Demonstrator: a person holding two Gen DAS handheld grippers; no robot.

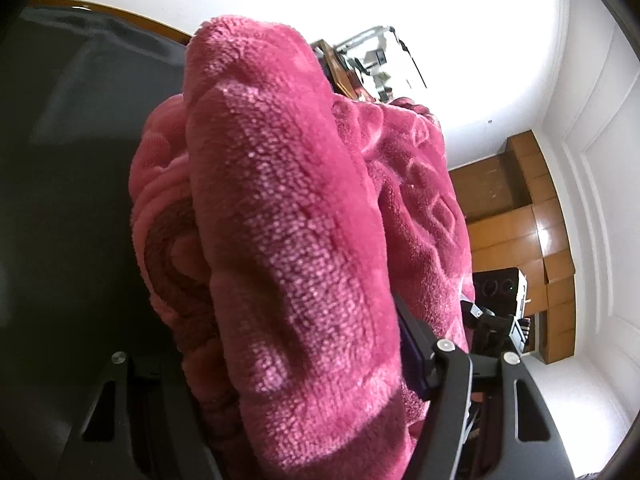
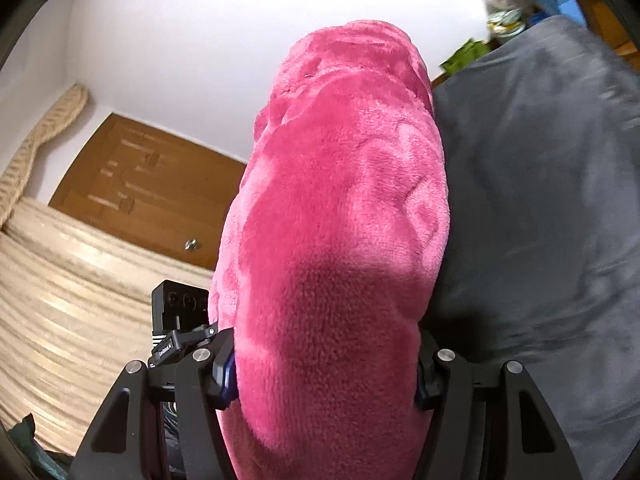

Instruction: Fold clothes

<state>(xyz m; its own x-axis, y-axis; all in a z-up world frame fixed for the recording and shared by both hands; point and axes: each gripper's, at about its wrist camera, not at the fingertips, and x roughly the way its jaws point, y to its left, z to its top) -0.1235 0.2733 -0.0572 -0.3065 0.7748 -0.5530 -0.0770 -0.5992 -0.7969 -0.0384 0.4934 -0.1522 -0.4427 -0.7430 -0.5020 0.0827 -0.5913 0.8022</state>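
Left wrist view: the left claw [image 1: 304, 376] has its jaws set fairly wide, clamped on a thick bundle of pink fleece [image 1: 280, 200] that fills the gap and bulges up over the fingers. Only the right finger [image 1: 416, 360] shows; the other is buried in pile. Right wrist view: the right claw [image 2: 324, 376] grips the same way, both fingers [image 2: 222, 376] pressing into the sides of the fleece [image 2: 340, 200]. The garment hangs off both claws, raised clear, with a dark grey sheet [image 2: 540, 200] beside it on the right and a cream knit cover [image 2: 60, 300] to the left.

Assessment: the step in hand appears to be carrying the doubled garment over to lay down a fold. To do it well:
- keep both grips firm; plush this thick may slip out layer by layer
- keep the claws level with each other so the edge stays straight
- lower onto the grey sheet [image 1: 80, 160] before releasing, trailing part first.

Whether all layers are caught cannot be told.
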